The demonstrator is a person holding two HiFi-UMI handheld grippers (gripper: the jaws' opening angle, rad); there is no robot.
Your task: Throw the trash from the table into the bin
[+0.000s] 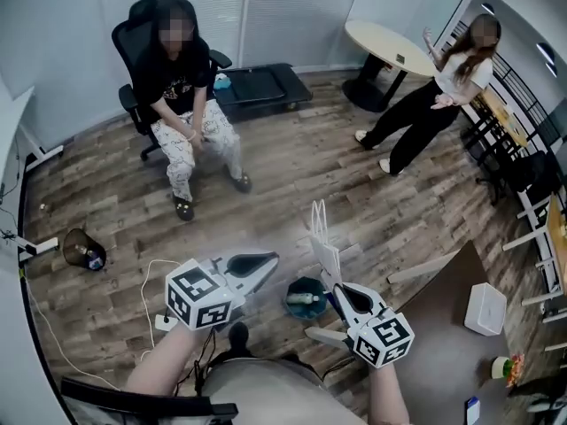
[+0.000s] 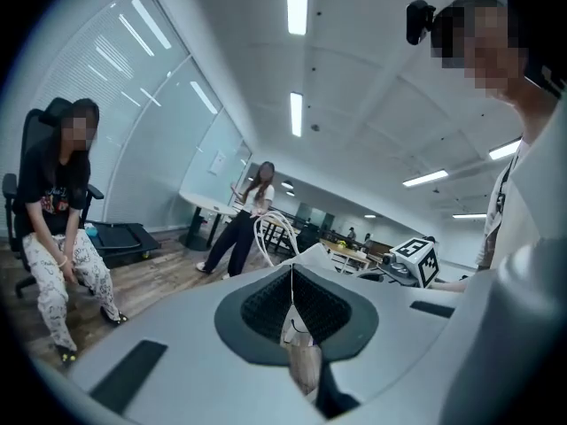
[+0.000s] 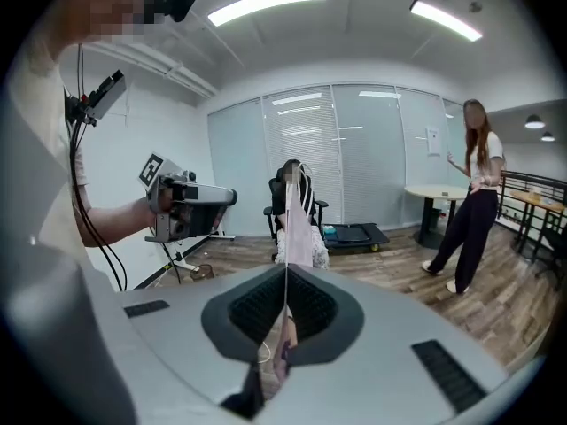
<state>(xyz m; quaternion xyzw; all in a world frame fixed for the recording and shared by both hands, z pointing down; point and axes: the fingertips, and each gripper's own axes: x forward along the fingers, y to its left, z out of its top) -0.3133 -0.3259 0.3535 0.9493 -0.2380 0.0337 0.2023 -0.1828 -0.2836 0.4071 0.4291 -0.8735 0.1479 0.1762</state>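
While pinching the lower edge of the white paper bag point(image 1: 326, 253), aimed up the room from the near right: right tool point(image 1: 341, 295), jaws pressed flat onto the paper. Bag upright out of that grip, looped handles on top, just beyond and right of the bin point(image 1: 291, 304). Bin down on the floor point(image 1: 292, 175), near, between the two tools. Over to the left tool point(image 1: 266, 266): pressed together on nothing, tip pointed toward the bag, close beside it with a gap visible from the head view.

Bag's contents impossible to make out, with only its side and edge on show. From the right gripper view, just a thin pale strip rising out of the closed jaws. Something pale and bottle-like inside the bin, too small to name. Both arms cut off by the near edge of the head view.

Brown worktop point(image 1: 434, 343) at near right, clipped by the frame, carrying a white box point(image 1: 485, 308). Wood planks underfoot all round. Far left, a seated person point(image 1: 182, 104) in a black office chair point(image 1: 133, 42). Far right, a standing person point(image 1: 434, 104) beside a round table point(image 1: 385, 42). Second small bin point(image 1: 80, 248) by the left wall, white cable point(image 1: 146, 295) trailing on the floor near it.
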